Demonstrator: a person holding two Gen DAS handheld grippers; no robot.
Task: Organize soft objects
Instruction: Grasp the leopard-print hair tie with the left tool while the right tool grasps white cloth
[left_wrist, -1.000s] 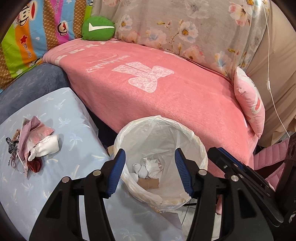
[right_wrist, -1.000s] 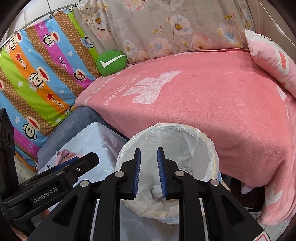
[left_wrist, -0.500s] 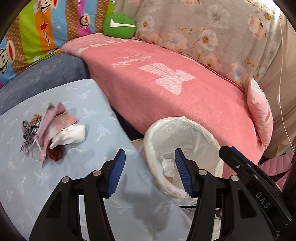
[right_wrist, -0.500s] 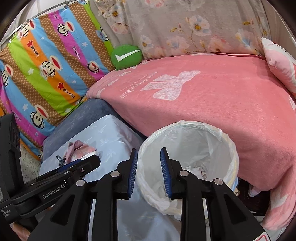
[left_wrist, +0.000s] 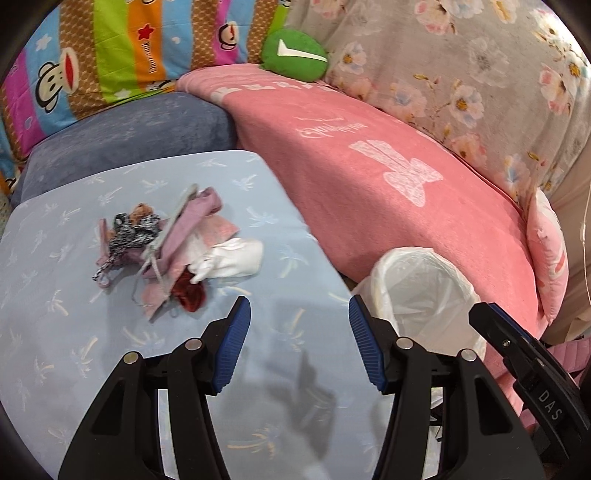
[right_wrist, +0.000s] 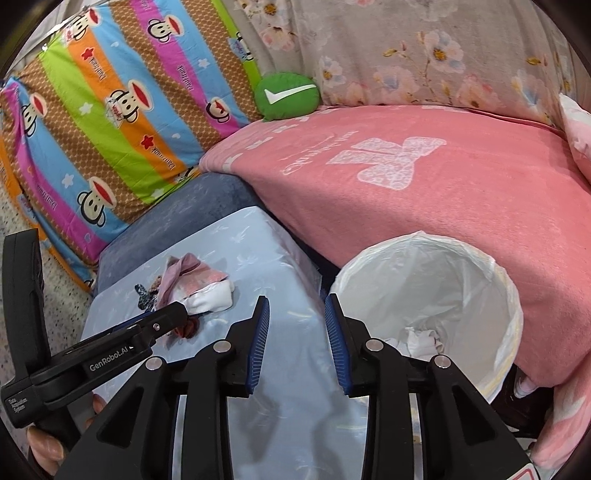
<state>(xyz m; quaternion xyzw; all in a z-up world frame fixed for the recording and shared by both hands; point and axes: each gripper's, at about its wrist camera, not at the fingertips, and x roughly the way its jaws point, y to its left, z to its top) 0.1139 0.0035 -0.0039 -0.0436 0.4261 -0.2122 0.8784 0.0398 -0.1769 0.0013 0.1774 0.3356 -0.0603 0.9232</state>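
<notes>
Left gripper (left_wrist: 299, 339) is hanging wide open and empty over the light blue table (left_wrist: 66, 332). Right gripper (right_wrist: 297, 334) is sitting partly open, empty, over the table's right edge. The pile of small clothes (left_wrist: 173, 243) is lying mid-table; the lined bin (right_wrist: 491, 288) is standing beside that edge, holding white cloth (right_wrist: 424, 338).

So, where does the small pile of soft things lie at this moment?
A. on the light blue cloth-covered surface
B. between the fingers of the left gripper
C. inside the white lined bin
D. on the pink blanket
A: the pile of soft things lies on the light blue surface, apart from the lined bin, and both the left gripper and the right gripper are open and empty.
</notes>
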